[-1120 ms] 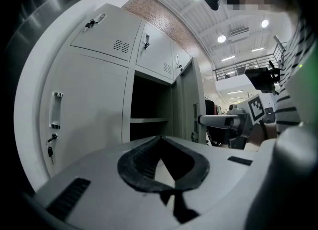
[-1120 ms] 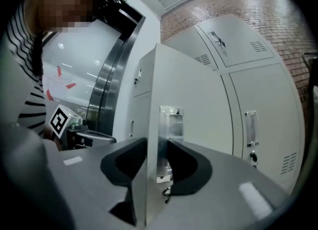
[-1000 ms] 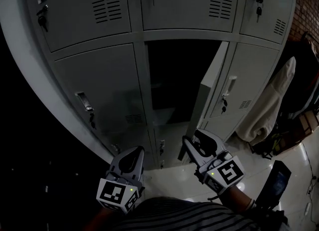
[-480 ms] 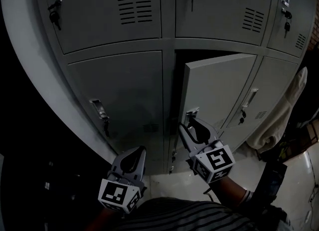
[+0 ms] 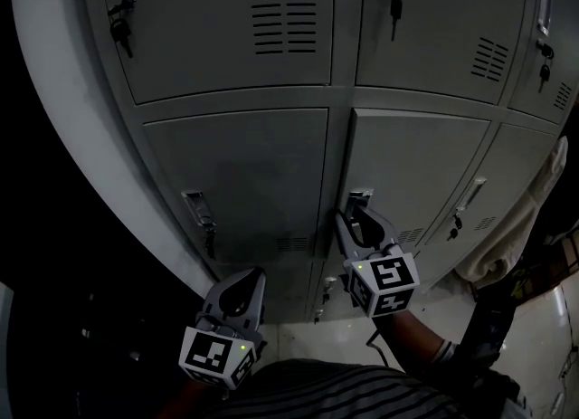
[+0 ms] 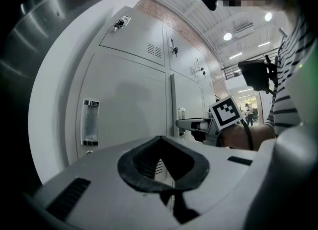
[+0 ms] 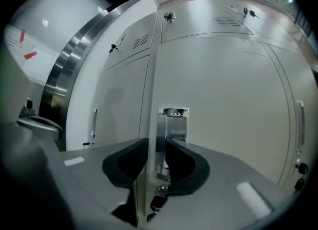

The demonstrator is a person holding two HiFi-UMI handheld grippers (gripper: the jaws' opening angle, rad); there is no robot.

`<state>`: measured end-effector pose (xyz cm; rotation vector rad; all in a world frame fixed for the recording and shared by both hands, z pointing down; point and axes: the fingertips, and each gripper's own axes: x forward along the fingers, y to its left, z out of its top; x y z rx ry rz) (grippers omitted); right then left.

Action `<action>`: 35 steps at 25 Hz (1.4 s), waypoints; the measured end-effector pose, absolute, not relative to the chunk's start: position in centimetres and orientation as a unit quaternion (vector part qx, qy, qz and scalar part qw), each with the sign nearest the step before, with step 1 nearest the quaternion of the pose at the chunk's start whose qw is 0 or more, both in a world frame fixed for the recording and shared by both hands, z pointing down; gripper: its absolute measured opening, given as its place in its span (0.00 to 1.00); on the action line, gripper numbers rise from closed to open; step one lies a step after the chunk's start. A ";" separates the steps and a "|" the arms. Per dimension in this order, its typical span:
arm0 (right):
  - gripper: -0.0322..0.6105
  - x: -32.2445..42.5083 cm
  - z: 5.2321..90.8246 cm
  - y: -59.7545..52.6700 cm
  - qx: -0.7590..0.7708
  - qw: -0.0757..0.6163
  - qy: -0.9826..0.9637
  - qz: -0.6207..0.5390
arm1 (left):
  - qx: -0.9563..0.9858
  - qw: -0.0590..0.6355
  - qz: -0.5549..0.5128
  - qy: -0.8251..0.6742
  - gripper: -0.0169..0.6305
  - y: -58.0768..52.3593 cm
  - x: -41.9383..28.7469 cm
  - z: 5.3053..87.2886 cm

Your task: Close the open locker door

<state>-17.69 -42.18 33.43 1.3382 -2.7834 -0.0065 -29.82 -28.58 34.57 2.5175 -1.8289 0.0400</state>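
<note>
The grey locker door (image 5: 425,164) in the middle row stands flush, or nearly flush, with the doors around it. Its metal handle plate (image 5: 359,196) sits at the door's left edge. My right gripper (image 5: 353,215) is at that handle. In the right gripper view the door's (image 7: 223,100) thin left edge runs between the jaws of the right gripper (image 7: 157,142), just below the handle plate (image 7: 173,119). The jaws are closing and a narrow gap still shows beside the right pad. My left gripper (image 5: 251,274) hangs low and away from the lockers, shut and empty, as the left gripper view confirms for the left gripper (image 6: 159,138).
Other closed locker doors (image 5: 240,173) surround it, several with keys in their locks (image 5: 394,1). A white cloth (image 5: 534,218) hangs at the right over dark bags (image 5: 507,318). A pale tiled floor (image 5: 308,340) lies below.
The door has swung from wide open, through half shut, to flush or nearly flush. My right gripper went with it toward the lockers, staying at the handle edge. The left gripper has hardly moved.
</note>
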 end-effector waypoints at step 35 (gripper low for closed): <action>0.27 -6.9 33.3 -31.1 0.415 0.049 -0.908 0.009 | 0.803 0.065 0.008 -0.592 0.03 -21.9 -20.7 38.3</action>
